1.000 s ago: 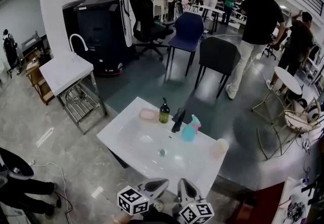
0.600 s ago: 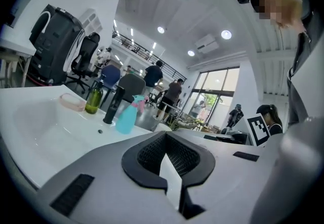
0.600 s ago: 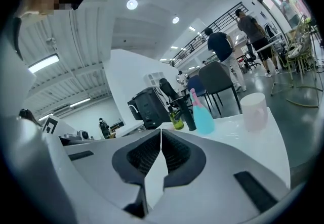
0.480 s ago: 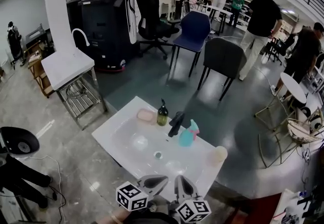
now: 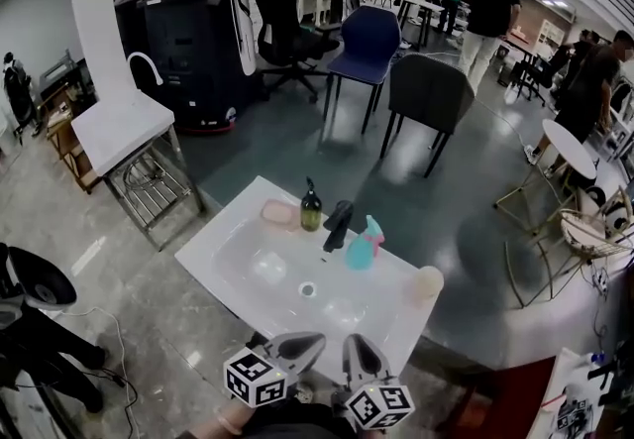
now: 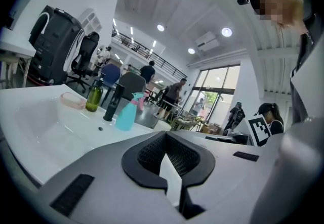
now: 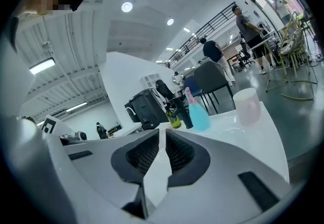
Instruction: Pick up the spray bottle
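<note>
White sink (image 5: 230, 267) fills mid-frame, long axis running from upper left to lower right. Compared with a second back it sits a bit further left and higher in the head view, so the person has shuffled in slightly. Nothing on it has moved. Behind it, the walker in black has gone off to the upper right; irrelevant to the task.

Left gripper (image 5: 295, 350) and right gripper (image 5: 363, 360) are at bottom centre, side by side just over the sink's near edge, same spot in the frame as before. Both have jaws together with nothing between them, pointing roughly level at the far rim.

Spray bottle (image 5: 363, 245), teal with a pink head, stands upright on the sink's far rim, right of centre, just right of the black tap (image 5: 337, 226). It is untouched and well apart from both grippers. Both gripper views show it ahead.

Smaller stuff: cup (image 5: 427, 282) at the right corner, green bottle (image 5: 310, 211) left of the tap, pink dish (image 5: 279, 214) further left.

My read: approach only just begun. One gripper needs to open and cross the basin; the tap stands close, so coming from the right looks safer.
</note>
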Demonstrator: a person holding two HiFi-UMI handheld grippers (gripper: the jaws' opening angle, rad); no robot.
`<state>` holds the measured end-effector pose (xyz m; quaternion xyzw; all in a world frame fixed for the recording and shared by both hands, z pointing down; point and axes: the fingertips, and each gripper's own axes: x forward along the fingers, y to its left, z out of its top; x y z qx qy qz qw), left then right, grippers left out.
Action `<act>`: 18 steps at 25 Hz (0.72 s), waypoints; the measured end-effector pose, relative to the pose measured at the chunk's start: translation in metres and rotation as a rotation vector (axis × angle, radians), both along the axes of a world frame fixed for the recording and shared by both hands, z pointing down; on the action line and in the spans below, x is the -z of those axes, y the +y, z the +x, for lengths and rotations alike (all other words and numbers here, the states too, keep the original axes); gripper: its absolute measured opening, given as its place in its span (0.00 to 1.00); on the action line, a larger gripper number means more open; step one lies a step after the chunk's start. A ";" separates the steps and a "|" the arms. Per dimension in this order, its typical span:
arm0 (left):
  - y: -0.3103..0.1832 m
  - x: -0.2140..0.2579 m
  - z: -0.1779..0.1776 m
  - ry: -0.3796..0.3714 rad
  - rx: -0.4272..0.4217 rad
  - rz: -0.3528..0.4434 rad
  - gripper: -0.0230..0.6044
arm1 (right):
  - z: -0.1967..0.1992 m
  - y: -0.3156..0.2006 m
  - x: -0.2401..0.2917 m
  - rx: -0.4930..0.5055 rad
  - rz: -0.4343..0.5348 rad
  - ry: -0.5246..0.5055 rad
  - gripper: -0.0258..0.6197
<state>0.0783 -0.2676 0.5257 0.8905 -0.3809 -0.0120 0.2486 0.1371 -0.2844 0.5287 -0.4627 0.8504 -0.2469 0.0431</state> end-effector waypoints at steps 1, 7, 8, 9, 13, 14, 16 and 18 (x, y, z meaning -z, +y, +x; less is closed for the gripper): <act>0.000 0.000 0.000 -0.001 -0.004 -0.001 0.05 | 0.002 -0.003 0.000 -0.016 0.003 0.002 0.06; -0.020 0.008 -0.003 -0.025 -0.036 0.044 0.05 | 0.004 -0.027 0.013 -0.080 0.088 0.098 0.33; -0.027 0.011 -0.003 -0.027 -0.036 0.057 0.05 | 0.005 -0.033 0.017 -0.091 0.109 0.135 0.35; -0.035 0.014 -0.004 -0.027 -0.035 0.067 0.05 | 0.006 -0.041 0.021 -0.101 0.130 0.171 0.37; -0.068 0.024 -0.007 -0.026 -0.040 0.088 0.05 | 0.006 -0.074 0.038 -0.131 0.172 0.221 0.38; -0.076 0.025 -0.007 -0.033 -0.044 0.091 0.05 | 0.007 -0.083 0.039 -0.141 0.169 0.223 0.38; -0.095 0.024 -0.009 -0.053 -0.047 0.099 0.05 | 0.008 -0.101 0.038 -0.161 0.154 0.224 0.38; -0.112 0.024 -0.014 -0.056 -0.050 0.100 0.05 | 0.006 -0.116 0.037 -0.169 0.141 0.228 0.38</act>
